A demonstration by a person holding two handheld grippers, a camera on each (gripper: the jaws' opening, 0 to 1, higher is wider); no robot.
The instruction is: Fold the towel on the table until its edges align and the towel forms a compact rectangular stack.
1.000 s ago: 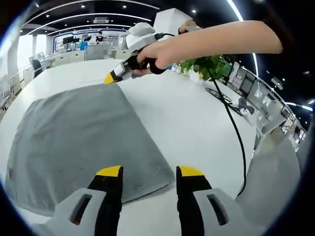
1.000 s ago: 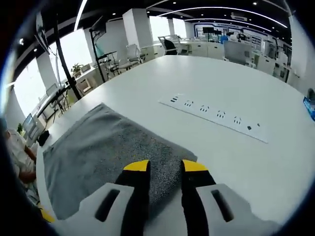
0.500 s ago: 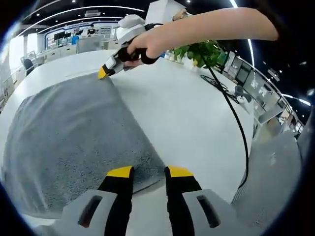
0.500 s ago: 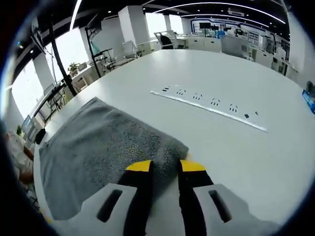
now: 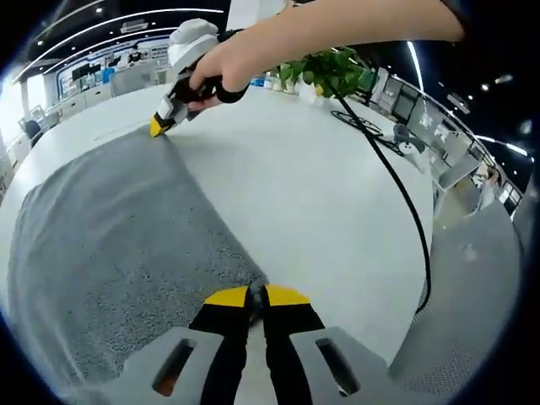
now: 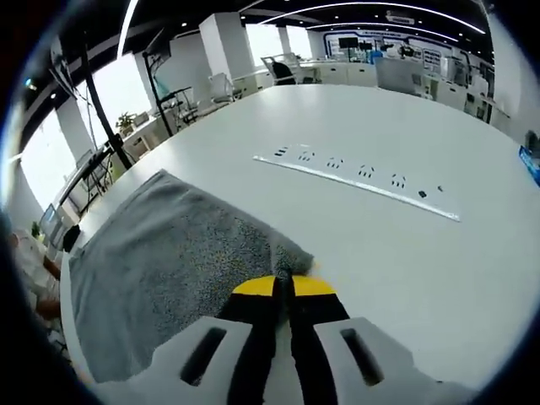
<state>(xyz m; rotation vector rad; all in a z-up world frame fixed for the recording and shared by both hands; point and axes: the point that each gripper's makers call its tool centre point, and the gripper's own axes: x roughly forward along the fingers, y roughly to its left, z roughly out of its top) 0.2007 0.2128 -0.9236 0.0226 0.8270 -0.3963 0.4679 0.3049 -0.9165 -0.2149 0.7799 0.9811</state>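
Left gripper view: my left gripper (image 5: pixel 256 295) pinches the near corner of the grey towel (image 5: pixel 110 236), flat on the white table (image 5: pixel 321 194). My right gripper (image 6: pixel 283 285) pinches another towel corner.

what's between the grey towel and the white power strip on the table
Nothing: in the right gripper view, only bare white table separates the grey terry towel from the long white power strip. The right hand-held gripper is shut on the towel's near corner.

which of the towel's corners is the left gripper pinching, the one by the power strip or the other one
The other one. The left gripper is shut on the towel corner nearest its own camera; the right gripper pinches the far corner, toward the power strip.
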